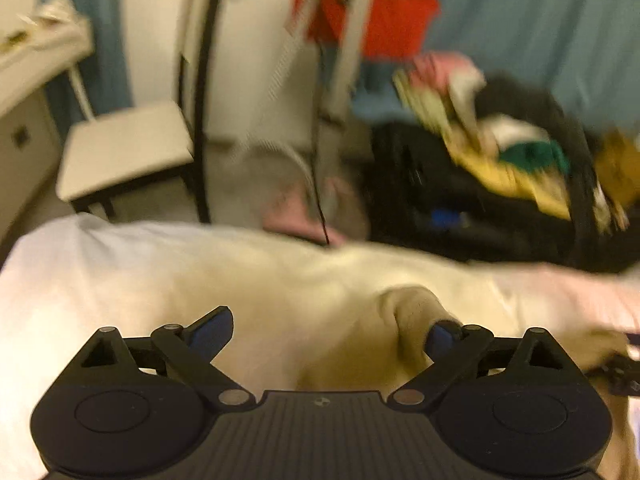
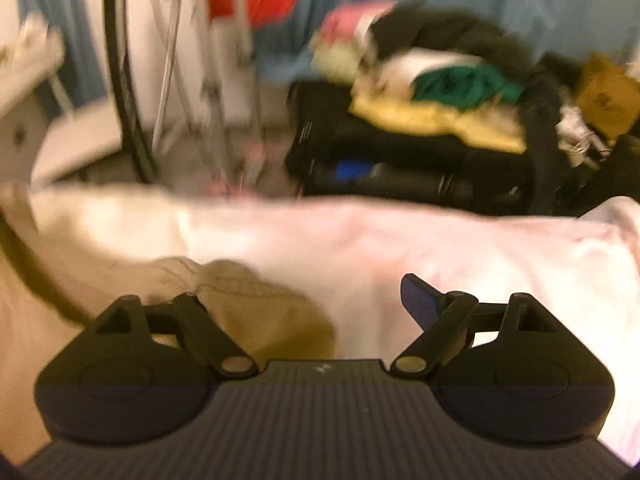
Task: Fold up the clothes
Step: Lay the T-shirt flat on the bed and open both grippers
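My left gripper [image 1: 326,336] stands with its jaws wide apart, the blue pads splayed to either side. A bunched fold of the tan garment [image 1: 412,320] rises against the inner face of the right-hand pad, but nothing is pinched between the two, so I read it as released. My right gripper [image 2: 308,308] is likewise spread wide; I see only its right blue pad, because the tan garment [image 2: 248,300] is heaped over the left finger and hides that tip. Whether the cloth merely lies on that finger or is caught by it I cannot tell, but the jaws are not closed on anything.

The tan garment lies crumpled on the pale sheet [image 1: 120,280] of the bed, between the two grippers, with part of it running off the lower edge of both views.

Beyond the bed everything is smeared by blur. I make out an open black suitcase [image 1: 460,200] heaped with mixed clothes [image 2: 440,96], a white stool [image 1: 124,148], something red [image 1: 396,20] hanging higher up, and a blue curtain [image 1: 540,20] behind. The finer details of the heap are unreadable.
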Demonstrator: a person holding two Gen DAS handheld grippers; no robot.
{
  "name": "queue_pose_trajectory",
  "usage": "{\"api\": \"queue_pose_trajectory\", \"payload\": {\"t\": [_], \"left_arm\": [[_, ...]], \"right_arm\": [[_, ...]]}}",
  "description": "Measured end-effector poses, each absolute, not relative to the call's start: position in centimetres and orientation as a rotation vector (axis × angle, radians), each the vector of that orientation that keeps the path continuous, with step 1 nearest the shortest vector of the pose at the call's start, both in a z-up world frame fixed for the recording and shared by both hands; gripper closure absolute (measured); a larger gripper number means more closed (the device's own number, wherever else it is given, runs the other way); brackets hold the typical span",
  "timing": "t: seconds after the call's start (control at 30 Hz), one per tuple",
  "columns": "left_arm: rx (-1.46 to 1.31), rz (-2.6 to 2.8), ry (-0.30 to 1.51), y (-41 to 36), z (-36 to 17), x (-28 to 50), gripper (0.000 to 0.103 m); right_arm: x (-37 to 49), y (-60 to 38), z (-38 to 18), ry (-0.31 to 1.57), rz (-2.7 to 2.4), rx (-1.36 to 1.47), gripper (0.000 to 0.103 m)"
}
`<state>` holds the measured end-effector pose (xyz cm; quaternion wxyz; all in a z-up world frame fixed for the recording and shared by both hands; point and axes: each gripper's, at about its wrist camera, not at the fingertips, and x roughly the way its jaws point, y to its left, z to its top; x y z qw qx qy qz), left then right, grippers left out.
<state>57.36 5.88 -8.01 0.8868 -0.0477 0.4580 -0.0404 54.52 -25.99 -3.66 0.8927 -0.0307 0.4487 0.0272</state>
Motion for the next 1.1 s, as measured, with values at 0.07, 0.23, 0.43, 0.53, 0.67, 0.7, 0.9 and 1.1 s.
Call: {"api": "queue_pose_trajectory", "payload": {"t": [0.07,0.23,0.43,0.53,0.67,0.7,0.9,1.1], "left_arm": [[-0.021,-0.117,0.982,5.5,-7.1,57.0,0.003],[0.078,-0.131,0.882,4.9,-3.4,51.2,0.002],[-0.024,-0.123,0.728,5.8,1.3,39.6,0.002],[-0.097,-0.111,0.655,6.2,2.6,32.2,0.001],[-0.218,-0.112,0.595,7.0,3.2,23.2,0.001],[-0.245,-0.115,0.588,7.2,3.0,21.3,0.001],[-0.348,-0.105,0.645,9.6,0.9,15.4,0.010],[-0.486,-0.054,0.702,12.8,-1.8,16.8,0.015]], "right_arm": [[55.0,-24.8,-4.0,1.001,0.103,-0.092,0.018],[53.4,-24.1,-2.3,1.067,0.195,0.025,0.018],[43.1,-23.5,3.3,0.829,0.189,0.134,0.018],[36.0,-22.0,5.8,0.718,0.192,0.106,0.018],[26.3,-20.4,7.8,0.600,0.203,0.122,0.018],[24.1,-20.2,7.9,0.578,0.205,0.131,0.018],[13.5,-20.9,6.2,0.477,0.194,0.222,0.018],[11.1,-23.4,2.3,0.497,0.166,0.326,0.018]]}}
